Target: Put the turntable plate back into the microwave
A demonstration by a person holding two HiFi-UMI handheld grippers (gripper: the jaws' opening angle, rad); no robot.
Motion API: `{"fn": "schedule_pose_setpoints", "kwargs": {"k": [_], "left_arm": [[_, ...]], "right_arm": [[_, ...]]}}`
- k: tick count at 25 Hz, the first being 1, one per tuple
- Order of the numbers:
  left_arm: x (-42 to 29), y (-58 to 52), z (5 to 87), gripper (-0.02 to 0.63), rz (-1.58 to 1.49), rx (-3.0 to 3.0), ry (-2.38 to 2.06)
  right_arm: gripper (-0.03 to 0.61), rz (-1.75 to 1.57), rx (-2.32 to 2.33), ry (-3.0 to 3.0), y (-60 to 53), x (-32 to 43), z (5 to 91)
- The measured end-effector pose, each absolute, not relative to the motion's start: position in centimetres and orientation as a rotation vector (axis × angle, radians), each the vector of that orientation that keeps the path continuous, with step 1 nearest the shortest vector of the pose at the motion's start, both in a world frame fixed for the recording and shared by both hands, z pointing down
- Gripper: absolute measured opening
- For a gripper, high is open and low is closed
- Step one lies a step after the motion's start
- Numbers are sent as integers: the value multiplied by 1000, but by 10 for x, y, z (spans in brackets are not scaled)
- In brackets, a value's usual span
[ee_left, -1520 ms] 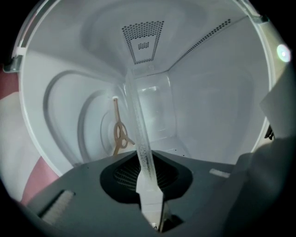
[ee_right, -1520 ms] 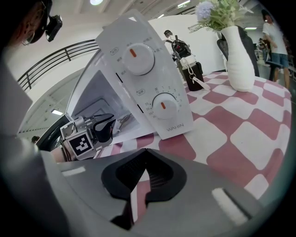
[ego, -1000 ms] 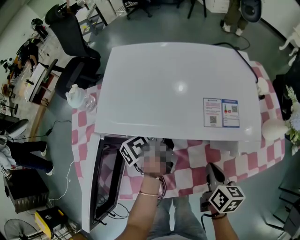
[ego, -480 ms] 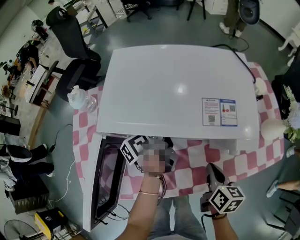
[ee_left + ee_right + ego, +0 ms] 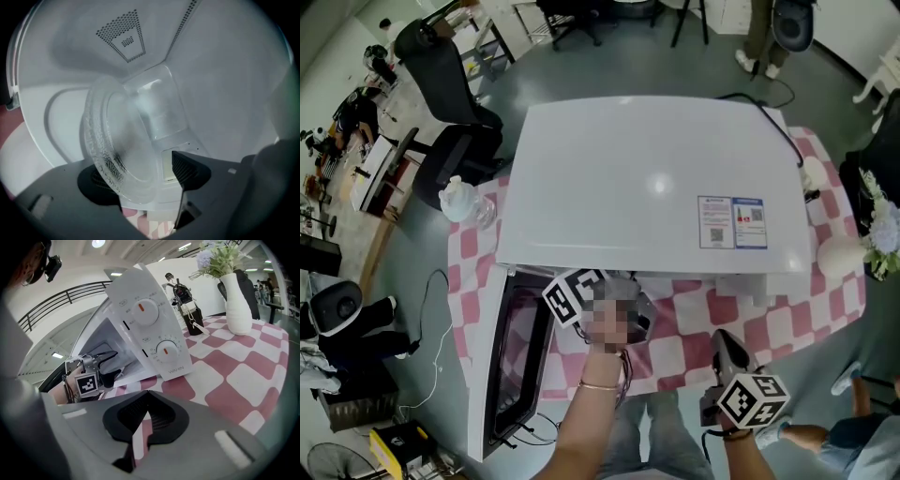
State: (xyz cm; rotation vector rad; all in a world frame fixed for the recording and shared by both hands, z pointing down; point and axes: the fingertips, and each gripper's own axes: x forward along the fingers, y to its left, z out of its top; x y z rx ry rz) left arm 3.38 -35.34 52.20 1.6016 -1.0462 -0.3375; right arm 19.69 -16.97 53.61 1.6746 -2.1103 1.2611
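While left tongs (image 5: 143, 178) have been opening, turntable plate (image 5: 123, 140) stands between them.

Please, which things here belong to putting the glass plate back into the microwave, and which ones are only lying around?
For the job:
- microwave, door open
- glass plate, tilted inside it
- left gripper, jaws have just been opening, plate between them
- right gripper, shut, empty

Just lying about:
- vase with flowers
- office chair
- checked tablecloth
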Motion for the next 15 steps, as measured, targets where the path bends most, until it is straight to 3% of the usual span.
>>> {"fn": "schedule_pose_setpoints", "kwargs": {"k": [15], "left_arm": [[43,-339,523,379,-145,1695,-1088]], "right_arm": [[9,1262,1686,-2108,-157,198,532]]}}
